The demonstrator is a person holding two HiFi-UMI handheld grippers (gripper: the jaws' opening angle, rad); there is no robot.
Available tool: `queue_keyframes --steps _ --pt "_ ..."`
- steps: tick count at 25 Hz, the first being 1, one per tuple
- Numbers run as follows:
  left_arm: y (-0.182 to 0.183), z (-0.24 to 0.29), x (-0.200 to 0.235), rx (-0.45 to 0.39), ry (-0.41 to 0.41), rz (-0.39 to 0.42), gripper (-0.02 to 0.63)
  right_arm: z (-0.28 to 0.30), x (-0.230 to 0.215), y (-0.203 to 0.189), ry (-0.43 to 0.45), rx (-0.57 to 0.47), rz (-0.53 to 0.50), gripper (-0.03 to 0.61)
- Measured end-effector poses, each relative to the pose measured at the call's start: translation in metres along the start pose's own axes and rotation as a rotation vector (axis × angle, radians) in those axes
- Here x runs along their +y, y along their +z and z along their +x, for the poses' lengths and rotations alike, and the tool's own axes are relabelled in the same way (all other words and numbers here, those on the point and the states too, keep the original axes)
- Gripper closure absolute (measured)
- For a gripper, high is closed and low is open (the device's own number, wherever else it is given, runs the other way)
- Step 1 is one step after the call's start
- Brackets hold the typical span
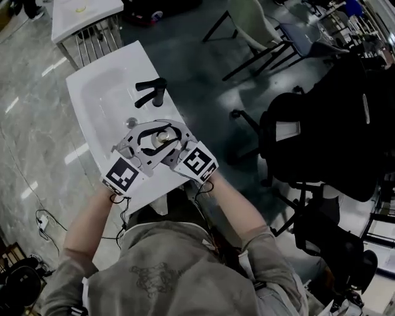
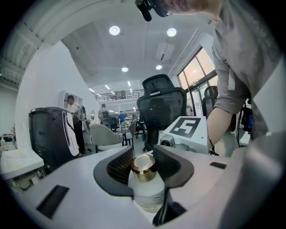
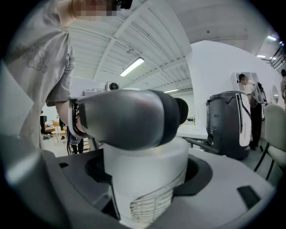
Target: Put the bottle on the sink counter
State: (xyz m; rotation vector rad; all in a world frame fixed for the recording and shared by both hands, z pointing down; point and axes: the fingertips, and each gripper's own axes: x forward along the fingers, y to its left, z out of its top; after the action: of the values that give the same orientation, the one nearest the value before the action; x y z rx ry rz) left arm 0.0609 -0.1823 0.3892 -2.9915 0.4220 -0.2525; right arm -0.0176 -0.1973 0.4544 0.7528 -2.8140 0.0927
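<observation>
A white bottle (image 1: 162,138) with a gold cap (image 2: 143,166) is over the white sink counter (image 1: 162,185), just in front of the black faucet (image 1: 152,91). I cannot tell whether it rests on the counter. My left gripper (image 2: 144,164) is shut on the bottle at its cap, with one dark pad on each side. My right gripper (image 3: 145,179) is shut on the bottle's wide white body (image 3: 143,174). The left gripper's grey jaw crosses above that body in the right gripper view. In the head view both grippers (image 1: 148,141) (image 1: 175,143) meet at the bottle from the near side.
The basin (image 1: 99,92) lies left of the faucet, with a round drain knob (image 1: 131,122) near it. Black office chairs (image 1: 321,136) stand close on the right. A white table (image 1: 80,15) is beyond the sink. Cables (image 1: 43,222) lie on the floor at the left.
</observation>
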Motion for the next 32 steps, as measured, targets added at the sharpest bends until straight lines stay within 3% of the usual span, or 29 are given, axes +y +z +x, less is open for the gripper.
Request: queue_keyframes --steps 9,14,27,32 --pt "-0.051 0.046 0.044 0.061 0.164 -0.038 0.466 0.017 -0.049 -0.049 0.173 0.023 -0.042 0.264" --pt "-0.079 0.056 0.060 0.088 0.214 -0.059 0.468 0.031 -0.061 -0.073 0.238 0.026 -0.042 0.262" --pt "-0.133 0.079 0.083 0.067 0.195 -0.102 0.469 0.053 -0.093 -0.128 0.233 0.103 -0.019 0.264" --pt "-0.148 0.084 0.078 0.088 0.154 -0.053 0.471 0.055 -0.095 -0.148 0.231 0.199 -0.073 0.264"
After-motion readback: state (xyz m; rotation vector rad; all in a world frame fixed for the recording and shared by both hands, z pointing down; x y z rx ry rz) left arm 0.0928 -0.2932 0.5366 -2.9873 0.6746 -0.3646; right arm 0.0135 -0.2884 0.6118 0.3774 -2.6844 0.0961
